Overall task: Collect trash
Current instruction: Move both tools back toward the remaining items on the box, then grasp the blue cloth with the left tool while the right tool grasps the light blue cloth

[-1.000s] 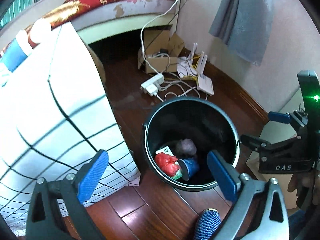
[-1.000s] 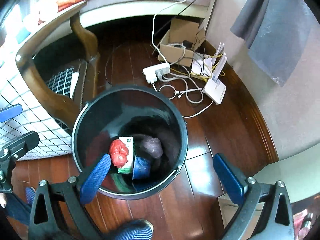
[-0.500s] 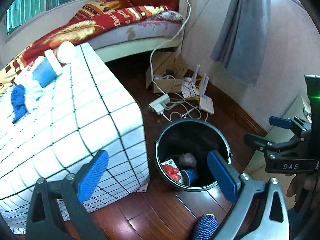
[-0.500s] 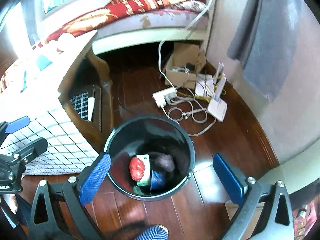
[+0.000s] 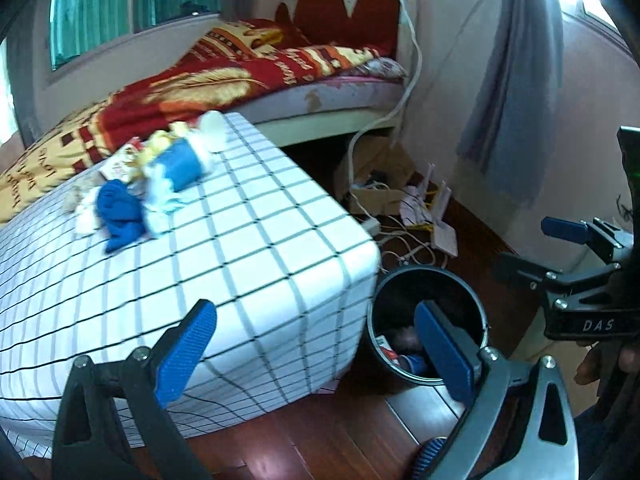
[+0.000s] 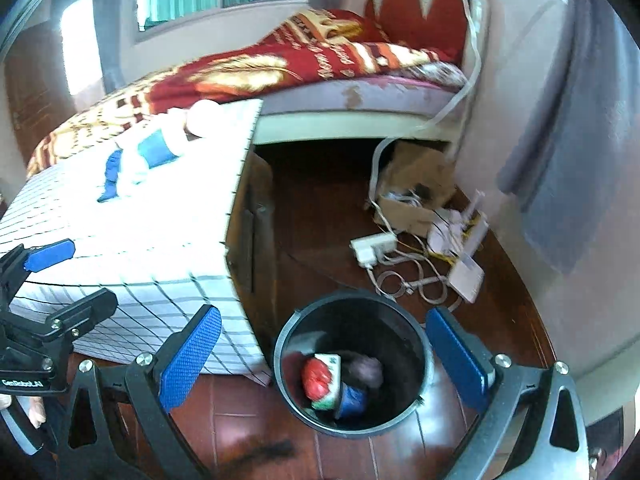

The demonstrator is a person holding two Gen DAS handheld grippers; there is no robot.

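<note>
So the trash is sitting in two places right now. Some of it is lying at the bottom of the black bin on the wooden floor: a red crumpled wad, a green-and-white carton leaning right against it, a blue cup and a dark purplish lump, all bunched together. The bin is standing just beside the corner of the desk, which is wearing a white cloth with a dark grid.

The rest is piling up at the far end of the desk top: a blue crumpled thing, a blue-and-white cup lying on its side, a white ball-ish item at the edge, plus some pale scraps and a small printed packet, too blurry to say more.

The left hand-held gripper is hanging with its blue pads spread wide apart, nothing between them, one pad over the cloth and the other over the bin. The right hand-held gripper is doing the same thing, jaws wide and empty, framing the bin from above.

Further out, a power strip and tangled white cables are lying on the floor by a cardboard box, and a bed with a red patterned blanket is filling the back.
</note>
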